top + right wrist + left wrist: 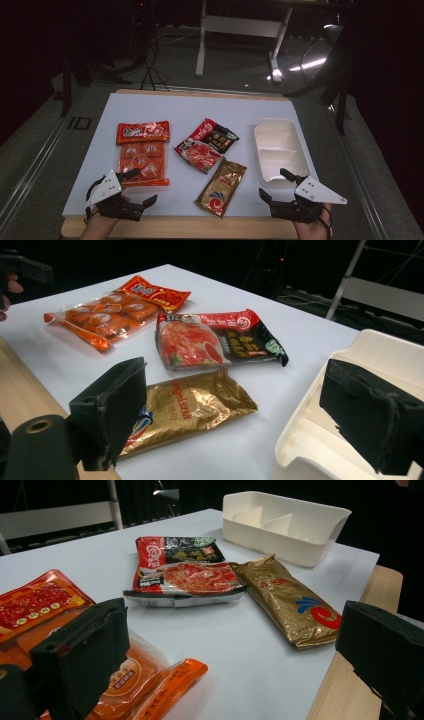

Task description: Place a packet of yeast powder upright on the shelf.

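Four food packets lie on the white table [150, 105]. A red packet [143, 131] sits beside an orange see-through packet [142, 165]; a red-and-black packet [206, 144] and a gold packet [221, 187] lie in the middle. A white divided tray [280, 150] stands at the right, with nothing in it. My left gripper [142, 187] is open at the front left, one jaw over the orange packet's [130, 680] near corner. My right gripper [274, 183] is open at the front right, by the tray's [320, 440] near end, with the gold packet [190, 407] to its left. Neither holds anything.
The table's wooden front edge [200, 227] runs under both hands. Beyond the table are a dark floor, cables and a white desk frame [240, 30]. In the left gripper view the gold packet [292, 602] lies near the table's corner.
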Available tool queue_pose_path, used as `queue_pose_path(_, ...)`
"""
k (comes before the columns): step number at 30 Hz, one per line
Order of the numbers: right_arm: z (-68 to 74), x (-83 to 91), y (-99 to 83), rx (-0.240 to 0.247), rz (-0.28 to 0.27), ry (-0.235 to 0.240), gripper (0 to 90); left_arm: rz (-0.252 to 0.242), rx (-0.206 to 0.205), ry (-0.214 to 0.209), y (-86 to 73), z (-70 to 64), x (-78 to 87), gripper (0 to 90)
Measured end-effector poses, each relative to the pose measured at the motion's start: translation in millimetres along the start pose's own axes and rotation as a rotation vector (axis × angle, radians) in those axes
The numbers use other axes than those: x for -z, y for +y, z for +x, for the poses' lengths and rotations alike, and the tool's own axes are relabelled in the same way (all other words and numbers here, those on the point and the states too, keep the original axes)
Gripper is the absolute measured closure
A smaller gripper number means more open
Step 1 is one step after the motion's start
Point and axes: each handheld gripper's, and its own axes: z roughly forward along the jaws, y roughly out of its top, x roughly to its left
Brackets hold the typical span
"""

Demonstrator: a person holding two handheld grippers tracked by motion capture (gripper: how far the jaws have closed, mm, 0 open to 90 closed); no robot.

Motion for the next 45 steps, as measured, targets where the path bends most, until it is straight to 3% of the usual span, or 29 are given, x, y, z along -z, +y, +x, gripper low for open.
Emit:
queue_pose_path(4, -0.5, 0.3, 8.7, -0.016, 0.003, 0.007, 11.6, 0.008, -0.002, -0.009, -1.2, -0.6, -0.4, 1.3)
queue_pose_path(7, 0.5, -1.6, 17.1, 0.007, 0.011, -0.004, 12.7, 0.0, 0.004, -0.013, -0.8, -0.5, 0.4, 1.3)
queue_pose_path(10, 0.8, -4.6, 25.0, 0.008, 0.014, 0.026, 13.2, 0.002, 0.002, -0.011, -1.0, -1.0, 0.6, 1.3)
queue_pose_path(16, 0.9, -10.1, 33.0, 0.028, 0.024, 0.033, 12.7, 0.005, 0.003, -0.01, -0.9, -1.3, -1.0, 1.3)
queue_pose_path(20, 0.1, -20.8, 41.6, 0.048, 0.037, 0.034, 11.5, 0.007, 0.004, -0.009, -1.1, -0.9, -1.3, 1.3)
queue_pose_path(25, -4.2, -31.8, 50.2, 0.036, 0.052, 0.036, 11.5, 0.01, 0.011, -0.013, -1.6, -0.7, -1.1, 1.3)
queue_pose_path(34, -3.2, -54.8, 65.2, 0.04, 0.107, 0.107, 11.1, 0.021, 0.009, -0.015, -1.7, -0.9, -2.3, 1.3)
queue_pose_path(37, 0.1, -63.8, 67.7, 0.07, 0.126, 0.104, 10.1, 0.021, 0.014, -0.016, -1.7, -0.5, -1.6, 1.3)
queue_pose_path(39, 2.5, -69.9, 68.8, 0.051, 0.146, 0.121, 10.1, 0.02, 0.02, -0.016, -1.8, -0.3, -1.5, 1.3)
queue_pose_path(45, 6.3, -89.3, 67.5, 0.06, 0.197, 0.135, 10.2, 0.021, 0.015, -0.022, -1.7, -0.8, -2.0, 1.3)
